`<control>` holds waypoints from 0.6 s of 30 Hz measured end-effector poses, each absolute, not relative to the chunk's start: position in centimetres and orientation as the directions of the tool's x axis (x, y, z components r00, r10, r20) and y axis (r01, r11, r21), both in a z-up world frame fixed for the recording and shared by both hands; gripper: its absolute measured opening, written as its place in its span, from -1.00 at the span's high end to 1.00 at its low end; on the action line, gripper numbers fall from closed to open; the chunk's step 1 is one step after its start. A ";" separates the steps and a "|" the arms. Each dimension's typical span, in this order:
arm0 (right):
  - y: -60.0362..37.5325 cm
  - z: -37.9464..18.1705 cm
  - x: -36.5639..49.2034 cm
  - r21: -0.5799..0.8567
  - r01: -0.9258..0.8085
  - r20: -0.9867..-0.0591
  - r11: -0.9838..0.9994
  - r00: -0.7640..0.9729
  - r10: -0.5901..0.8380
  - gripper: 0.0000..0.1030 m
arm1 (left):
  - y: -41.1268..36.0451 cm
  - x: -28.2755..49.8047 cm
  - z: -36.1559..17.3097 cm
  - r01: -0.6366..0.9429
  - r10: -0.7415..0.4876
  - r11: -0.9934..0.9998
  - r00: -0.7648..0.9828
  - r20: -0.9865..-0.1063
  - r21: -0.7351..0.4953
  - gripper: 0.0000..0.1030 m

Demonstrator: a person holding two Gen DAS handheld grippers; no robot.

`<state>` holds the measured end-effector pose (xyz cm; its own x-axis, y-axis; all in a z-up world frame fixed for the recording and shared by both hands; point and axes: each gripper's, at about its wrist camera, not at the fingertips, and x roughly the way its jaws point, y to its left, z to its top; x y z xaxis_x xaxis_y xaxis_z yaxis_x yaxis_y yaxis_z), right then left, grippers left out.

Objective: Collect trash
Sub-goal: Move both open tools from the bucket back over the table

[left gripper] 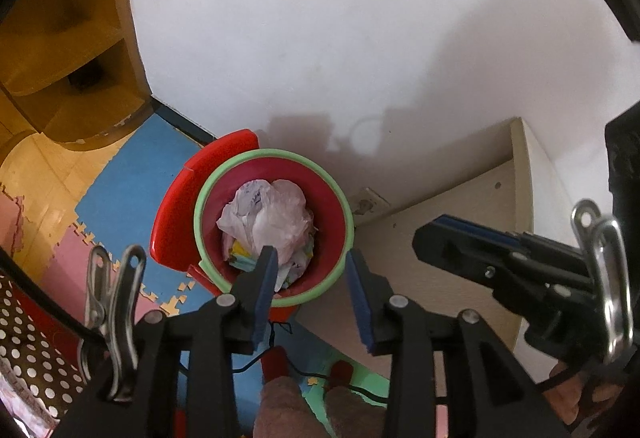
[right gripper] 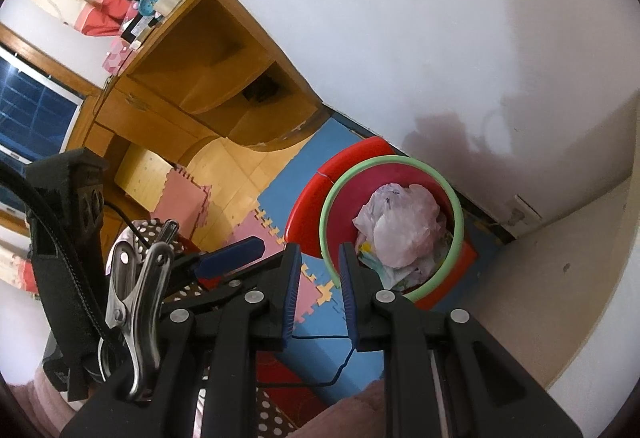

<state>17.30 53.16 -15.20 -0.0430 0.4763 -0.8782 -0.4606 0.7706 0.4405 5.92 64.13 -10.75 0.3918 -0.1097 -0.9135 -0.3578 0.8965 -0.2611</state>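
Crumpled plastic bag [left gripper: 267, 214] heaped inside a red bin [left gripper: 332, 234] with a pale green rim, on top of scraps of coloured paper and wrappers [left gripper: 244, 258]. Bin on the floor in a corner, close against the white wall [left gripper: 320, 38], with a red lid or tray [left gripper: 176, 214] beside and partly under it, and a pale cabinet [left gripper: 460, 206] just to the other side. Blue and pink foam mats [left gripper: 132, 174] underneath, a wooden shelf unit [left gripper: 68, 50] further off along the wall.

Probably very light, that bag: thin film, soft, no shape of its own, likely slippery against flat pads. Best taken at a bunched fold or puckered ridge near the top, not on a smooth bulge, where the film would likely slide out. Loose scraps below likely to shift or stay behind if only the bag is lifted. Bin itself stiff; green rim a possible hold for carrying everything at once.

Left gripper [left gripper: 314, 278] above the bin's near edge, pointing steeply down, jaws parted with a clear gap, nothing between the blue pads [left gripper: 267, 278]. Right gripper [right gripper: 320, 278] also pointing down, just short of the bin in its own view, jaws only narrowly apart, nothing between them. Both free of the trash, neither touching bag or rim as far as visible.
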 end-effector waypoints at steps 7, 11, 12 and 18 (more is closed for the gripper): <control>52.2 -14.0 16.0 0.450 -0.453 -0.870 0.770 -0.026 0.493 0.58 | 63.1 4.9 -9.8 -0.348 -0.090 0.906 0.397 -0.913 -0.240 0.29; 51.4 -12.6 15.0 0.457 -0.453 -0.858 0.765 0.000 0.513 0.58 | 62.4 4.1 -9.1 -0.342 -0.092 0.907 0.407 -0.909 -0.245 0.29; 51.2 -12.3 14.9 0.459 -0.454 -0.856 0.763 0.003 0.517 0.58 | 62.1 3.9 -8.8 -0.341 -0.093 0.907 0.410 -0.907 -0.248 0.28; 50.0 -10.4 13.4 0.465 -0.461 -0.844 0.756 0.027 0.536 0.58 | 60.9 2.8 -7.7 -0.344 -0.092 0.905 0.417 -0.904 -0.251 0.29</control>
